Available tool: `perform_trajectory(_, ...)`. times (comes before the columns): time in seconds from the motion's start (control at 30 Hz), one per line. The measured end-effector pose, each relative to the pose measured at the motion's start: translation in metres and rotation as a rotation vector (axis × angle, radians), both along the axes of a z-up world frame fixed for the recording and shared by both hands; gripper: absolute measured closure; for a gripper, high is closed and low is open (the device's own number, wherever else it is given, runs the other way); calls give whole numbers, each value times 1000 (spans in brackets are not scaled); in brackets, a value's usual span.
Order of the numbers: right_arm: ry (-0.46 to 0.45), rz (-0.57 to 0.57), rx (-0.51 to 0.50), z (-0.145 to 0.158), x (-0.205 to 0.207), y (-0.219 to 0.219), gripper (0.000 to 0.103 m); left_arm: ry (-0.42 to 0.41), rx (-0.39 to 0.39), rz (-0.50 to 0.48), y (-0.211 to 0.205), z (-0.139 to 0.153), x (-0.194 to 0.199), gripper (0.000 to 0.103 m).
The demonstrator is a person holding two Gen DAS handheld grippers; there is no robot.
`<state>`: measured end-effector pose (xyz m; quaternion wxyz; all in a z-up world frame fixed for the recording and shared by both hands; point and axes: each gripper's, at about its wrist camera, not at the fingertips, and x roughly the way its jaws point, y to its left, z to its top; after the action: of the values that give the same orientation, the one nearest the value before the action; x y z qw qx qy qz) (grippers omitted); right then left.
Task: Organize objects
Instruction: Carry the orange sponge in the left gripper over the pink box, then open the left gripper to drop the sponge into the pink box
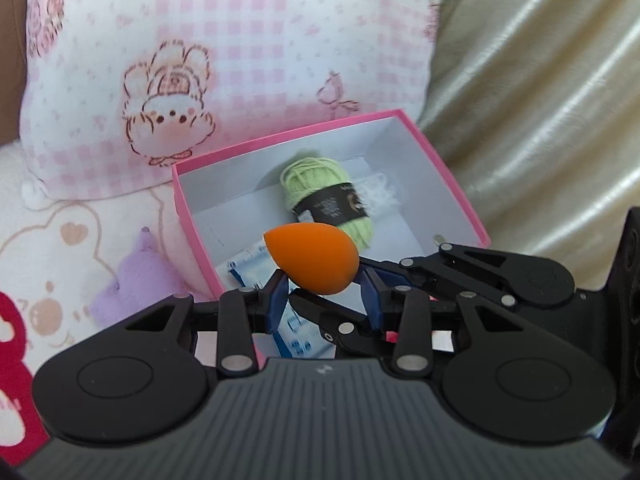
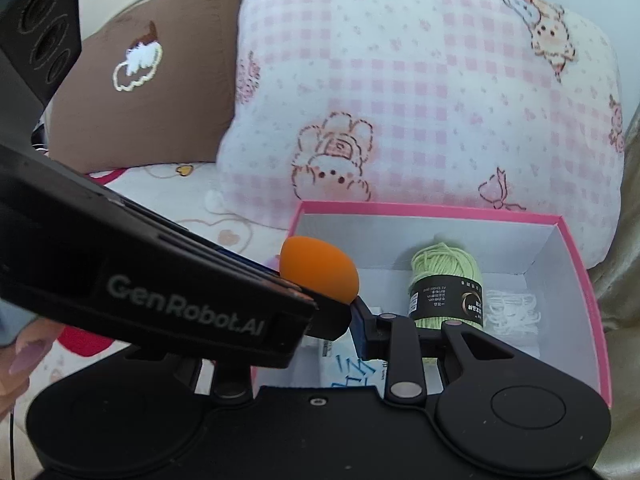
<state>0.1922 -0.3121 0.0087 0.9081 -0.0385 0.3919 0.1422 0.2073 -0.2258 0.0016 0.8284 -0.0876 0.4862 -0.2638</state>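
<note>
Left tongs (image 1: 326, 286) pinch the base of an orange sponge (image 1: 311, 258), holding it over the near-left corner of the pink box (image 1: 448, 176). Right tongs (image 2: 340, 312) cross just beneath it; their state I cannot tell, the left tool hides one finger. Inside: blue-printed packet (image 1: 244, 268), green yarn (image 1: 320, 196), white lace (image 1: 380, 194). Suggest lowering over the bare floor near the packet, then parting the fingers slowly; sponge likely rolls.

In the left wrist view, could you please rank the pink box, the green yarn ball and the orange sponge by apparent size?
1. pink box, clearly largest.
2. and 3. green yarn ball and orange sponge look alike; the sponge, gripped by the left gripper, is nearer the camera, so I will not rank them.
</note>
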Motion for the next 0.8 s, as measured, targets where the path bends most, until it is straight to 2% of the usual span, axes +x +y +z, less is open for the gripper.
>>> perform_trajectory(0.23, 6, -20, 17, -29, 30, -10, 67, 29, -13, 20, -3, -30, 34, 65)
perform_trajectory(0.43, 21, -17, 5, -40, 48, -9, 67, 29, 9, 39, -7, -41, 49, 66)
perform_trajectory(0.7, 29, 2, 13, -51, 59, -11, 65, 31, -2, 121, -1, -51, 58, 66)
perform_trajectory(0.8, 22, -11, 7, -51, 57, -10, 65, 10, 0, 102, 3, -48, 55, 62)
